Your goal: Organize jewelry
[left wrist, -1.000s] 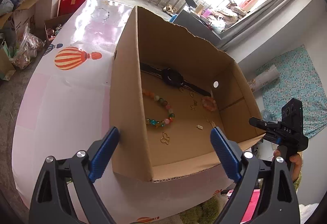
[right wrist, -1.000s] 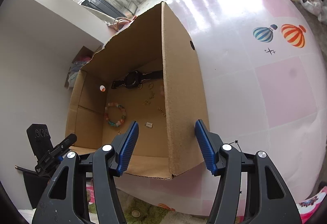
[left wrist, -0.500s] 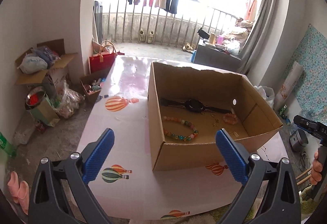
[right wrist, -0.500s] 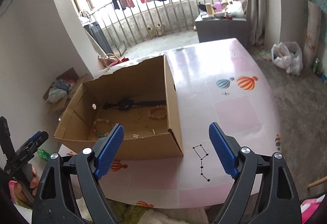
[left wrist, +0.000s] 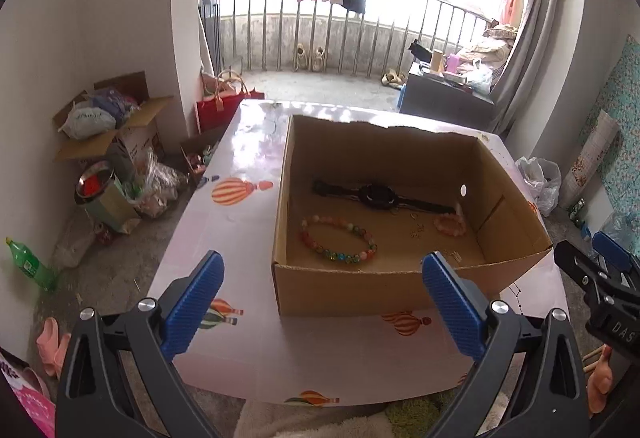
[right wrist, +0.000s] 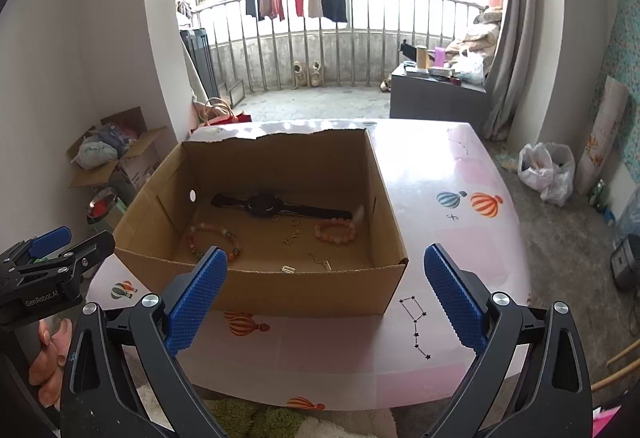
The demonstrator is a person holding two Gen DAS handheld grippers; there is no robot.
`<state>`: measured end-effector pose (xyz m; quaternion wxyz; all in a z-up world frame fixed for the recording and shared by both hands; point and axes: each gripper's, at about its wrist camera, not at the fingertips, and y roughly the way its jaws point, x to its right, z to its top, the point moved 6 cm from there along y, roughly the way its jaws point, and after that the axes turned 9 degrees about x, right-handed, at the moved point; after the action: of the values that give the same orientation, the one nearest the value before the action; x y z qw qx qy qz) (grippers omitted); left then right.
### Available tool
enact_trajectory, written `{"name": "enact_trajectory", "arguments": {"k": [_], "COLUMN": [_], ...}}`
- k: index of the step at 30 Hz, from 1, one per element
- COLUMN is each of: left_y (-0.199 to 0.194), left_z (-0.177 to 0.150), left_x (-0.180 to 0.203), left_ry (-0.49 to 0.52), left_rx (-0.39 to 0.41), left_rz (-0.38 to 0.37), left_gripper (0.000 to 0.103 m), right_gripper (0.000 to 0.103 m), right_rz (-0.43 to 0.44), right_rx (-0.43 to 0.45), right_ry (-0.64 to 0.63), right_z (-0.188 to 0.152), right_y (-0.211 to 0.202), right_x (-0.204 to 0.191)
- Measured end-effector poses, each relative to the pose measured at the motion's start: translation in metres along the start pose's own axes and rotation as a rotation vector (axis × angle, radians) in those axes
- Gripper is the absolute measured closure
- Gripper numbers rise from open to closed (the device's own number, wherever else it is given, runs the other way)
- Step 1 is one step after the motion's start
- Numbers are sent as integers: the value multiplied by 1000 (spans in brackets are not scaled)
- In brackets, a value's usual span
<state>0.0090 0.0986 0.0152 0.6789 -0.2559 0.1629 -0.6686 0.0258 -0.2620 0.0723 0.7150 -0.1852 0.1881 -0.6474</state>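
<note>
An open cardboard box (left wrist: pixel 352 290) (right wrist: pixel 300 290) stands on the pink balloon-print table (left wrist: pixel 240 238) (right wrist: pixel 460 238). Inside lie a black watch (left wrist: pixel 376 195) (right wrist: pixel 262 204), a multicolour bead bracelet (left wrist: pixel 338 238) (right wrist: pixel 200 228), a pink bead bracelet (left wrist: pixel 450 224) (right wrist: pixel 336 231) and several small gold pieces (left wrist: pixel 416 230) (right wrist: pixel 292 236). My left gripper (left wrist: pixel 322 266) hovers open in front of the box's near wall, holding nothing. My right gripper (right wrist: pixel 326 254) hangs before the same wall with its jaws opening, and nothing lies between them.
Cardboard boxes and bags (left wrist: pixel 108 126) crowd the floor at the left, with a green bottle (left wrist: pixel 30 262) nearby. A white plastic bag (right wrist: pixel 544 170) lies on the floor at the right. A grey cabinet (right wrist: pixel 436 94) stands behind the table by the balcony railing.
Both grippers have drawn back and up from the box and now face the room more levelly. The right jaws have spread from around the box's side wall to wide apart.
</note>
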Motion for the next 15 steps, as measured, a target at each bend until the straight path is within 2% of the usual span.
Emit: {"name": "enact_trajectory", "arguments": {"k": [4, 10, 15], "left_y": [11, 19, 30], "left_z": [-16, -30, -36], "left_x": [3, 15, 13], "left_ry": [8, 63, 48], "left_rx": [-75, -133, -182], "left_rz": [35, 76, 82], "left_gripper": [6, 6, 6], "right_gripper": [8, 8, 8], "right_rz": [-50, -25, -34], "right_rx": [-63, -137, -161], "right_ry": [12, 41, 12], "right_z": [-12, -28, -35], "right_y": [11, 23, 25], "right_x": [1, -5, -10]}}
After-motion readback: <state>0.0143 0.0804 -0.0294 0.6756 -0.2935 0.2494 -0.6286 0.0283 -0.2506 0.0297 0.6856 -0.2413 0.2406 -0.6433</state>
